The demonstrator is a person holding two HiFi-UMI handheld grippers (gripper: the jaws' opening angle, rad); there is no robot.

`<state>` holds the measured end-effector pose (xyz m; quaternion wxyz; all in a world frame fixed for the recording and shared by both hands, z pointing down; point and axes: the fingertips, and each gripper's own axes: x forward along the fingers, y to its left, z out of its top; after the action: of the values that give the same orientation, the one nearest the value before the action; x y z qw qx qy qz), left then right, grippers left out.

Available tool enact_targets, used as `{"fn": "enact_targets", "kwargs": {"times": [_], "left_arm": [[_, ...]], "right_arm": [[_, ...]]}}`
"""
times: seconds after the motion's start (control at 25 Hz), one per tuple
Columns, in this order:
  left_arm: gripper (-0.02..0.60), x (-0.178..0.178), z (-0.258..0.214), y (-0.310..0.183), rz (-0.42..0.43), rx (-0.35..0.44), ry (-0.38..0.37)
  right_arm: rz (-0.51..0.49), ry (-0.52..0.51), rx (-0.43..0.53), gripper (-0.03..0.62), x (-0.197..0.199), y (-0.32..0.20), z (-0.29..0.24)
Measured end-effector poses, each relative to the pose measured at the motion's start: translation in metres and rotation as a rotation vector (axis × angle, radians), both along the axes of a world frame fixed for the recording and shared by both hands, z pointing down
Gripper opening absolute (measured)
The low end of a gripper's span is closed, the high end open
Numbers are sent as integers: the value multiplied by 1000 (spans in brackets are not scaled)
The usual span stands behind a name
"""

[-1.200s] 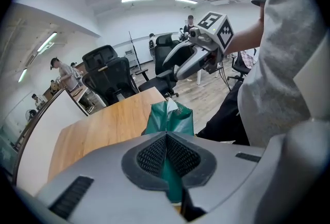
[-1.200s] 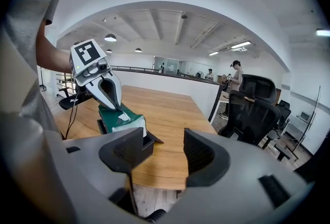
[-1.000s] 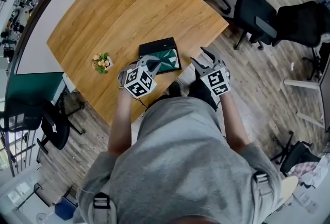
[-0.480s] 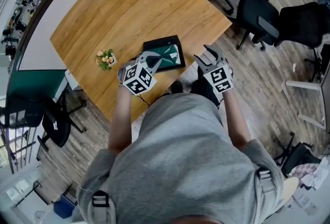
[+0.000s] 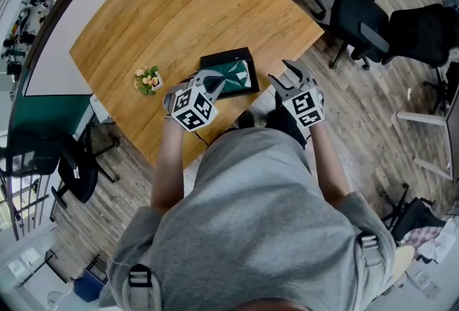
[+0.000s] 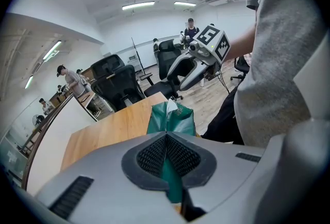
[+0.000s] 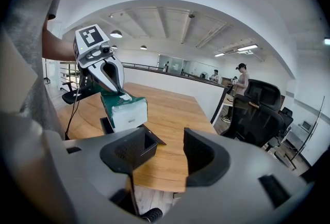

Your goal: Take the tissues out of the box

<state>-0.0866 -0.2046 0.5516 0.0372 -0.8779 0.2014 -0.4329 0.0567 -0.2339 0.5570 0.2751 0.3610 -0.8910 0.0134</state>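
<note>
Your left gripper (image 6: 166,155) is clamped shut on the green wrapper of the tissue pack (image 6: 170,118), pinching a fold of film between the pads. Your right gripper (image 7: 165,152) stands wide open with nothing between its jaws, well apart from the pack and out past the near edge of the worktop (image 5: 179,8).

The pack sits over the near half of the black box (image 5: 228,59), close to the worktop's near edge. Seen from the right gripper view, it looks raised, with the box (image 7: 106,125) showing dark beneath it. I would judge the extraction to be well under way but not finished, as the pack is not yet clear of the box's footprint or set down on bare wood. Whether its underside touches the box rim I cannot tell.

The pack's long axis runs roughly along the box's near side, from your left gripper towards your right. Its white end face (image 7: 124,114) points at the right gripper, and the gripped end is nearest your left hand. It appears somewhat tilted, hanging from the pinch.
</note>
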Motion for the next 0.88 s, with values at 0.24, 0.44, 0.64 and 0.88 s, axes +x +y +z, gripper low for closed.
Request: {"fn": "enact_targets", "kwargs": {"times": [0.24, 0.44, 0.64, 0.88], "left_arm": [[20, -1, 2, 1, 2, -4, -11], [20, -1, 2, 1, 2, 0, -9], [20, 2, 2, 3, 5, -1, -13], [20, 4, 5, 2, 8, -6, -9]], "right_arm": [[5, 12, -3, 233, 1, 0, 1], [6, 13, -7, 233, 1, 1, 3], [5, 16, -9, 233, 2, 3, 2], [9, 18, -12, 233, 4, 1, 5]]}}
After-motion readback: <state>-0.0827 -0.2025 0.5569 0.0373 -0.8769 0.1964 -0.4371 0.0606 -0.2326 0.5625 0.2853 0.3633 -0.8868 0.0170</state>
